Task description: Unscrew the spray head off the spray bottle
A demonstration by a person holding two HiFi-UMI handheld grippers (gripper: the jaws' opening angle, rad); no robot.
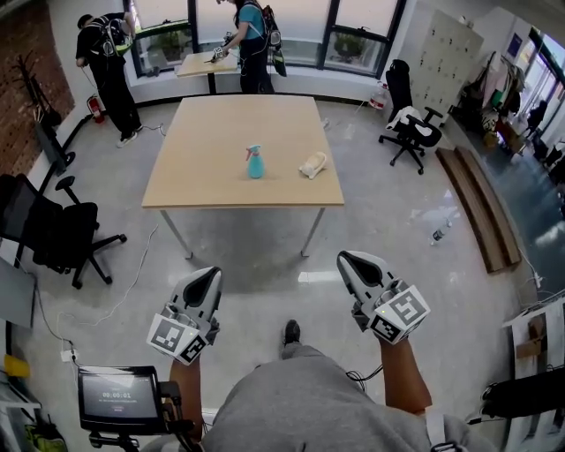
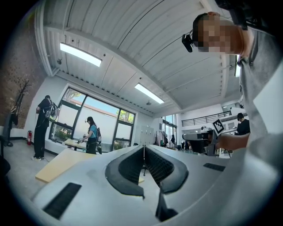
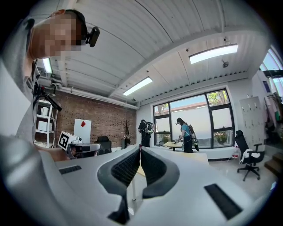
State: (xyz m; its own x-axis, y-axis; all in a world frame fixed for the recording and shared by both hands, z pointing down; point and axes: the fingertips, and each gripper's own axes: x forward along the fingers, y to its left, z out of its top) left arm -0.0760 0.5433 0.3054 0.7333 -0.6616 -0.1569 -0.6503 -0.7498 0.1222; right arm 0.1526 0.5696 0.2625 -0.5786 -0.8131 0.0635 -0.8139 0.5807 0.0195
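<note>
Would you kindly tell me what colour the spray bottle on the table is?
Teal blue; the spray bottle shows best in the head view.

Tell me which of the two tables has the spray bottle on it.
The large table in the middle of the floor: the teal spray bottle stands on it beside a pale cloth. The small table by the windows lacks one.
</note>
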